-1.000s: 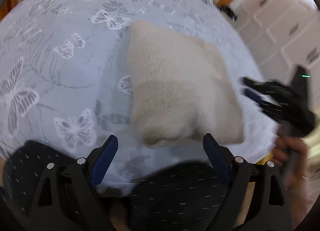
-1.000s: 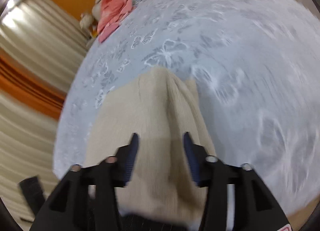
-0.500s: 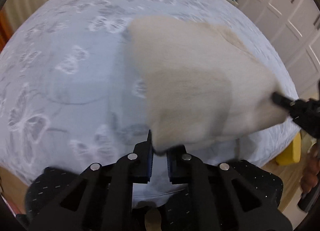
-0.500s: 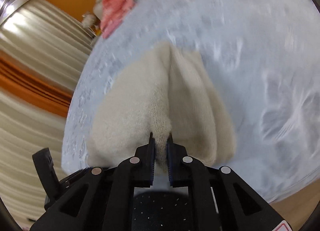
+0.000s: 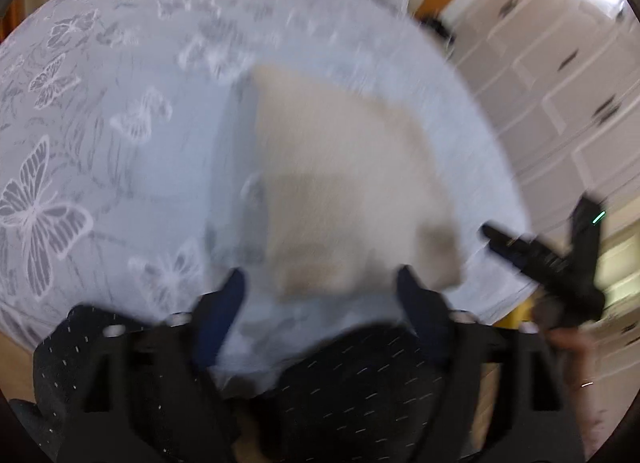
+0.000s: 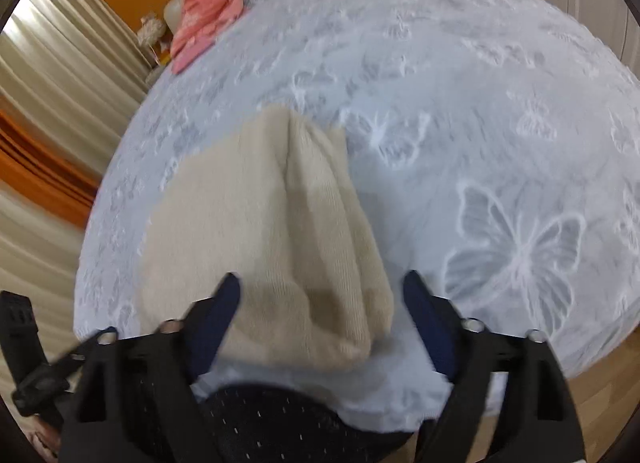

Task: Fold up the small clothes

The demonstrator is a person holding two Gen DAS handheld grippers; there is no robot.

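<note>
A: What sits nearest the lens in the left wrist view?

B: The left gripper (image 5: 320, 287), jaws spread wide and holding nothing, over dark speckled trousers (image 5: 352, 375) at the bottom of the frame. The near edge of the cream knit garment (image 5: 340, 191) lies between the blue pads without touching them. At lower right the right gripper (image 5: 490, 231) reaches in, its fingertips just off the garment's corner; that view is too blurred to show its jaws

A: And the right wrist view?

B: It shows them clearly: the right gripper (image 6: 320, 291) has its jaws wide apart, empty, straddling the garment's near end. At the lower left edge of the frame part of the left gripper's black body shows

A: How does the garment look?

B: Folded, thick and ribbed, pale beige, lying on the grey butterfly-print bedspread (image 6: 500, 143) near the bed's front edge. In the right wrist view a raised crease runs up its middle, and it narrows toward the upper centre of the frame; its long axis runs from the gripper away up the frame

A: Farther back?

B: A pink garment (image 6: 212, 11) at the upper left, by the headboard, well apart from the cream one. Curtains (image 6: 60, 83) fill the left side; white panelled cupboards (image 5: 560, 83) stand at the right of the left view
</note>
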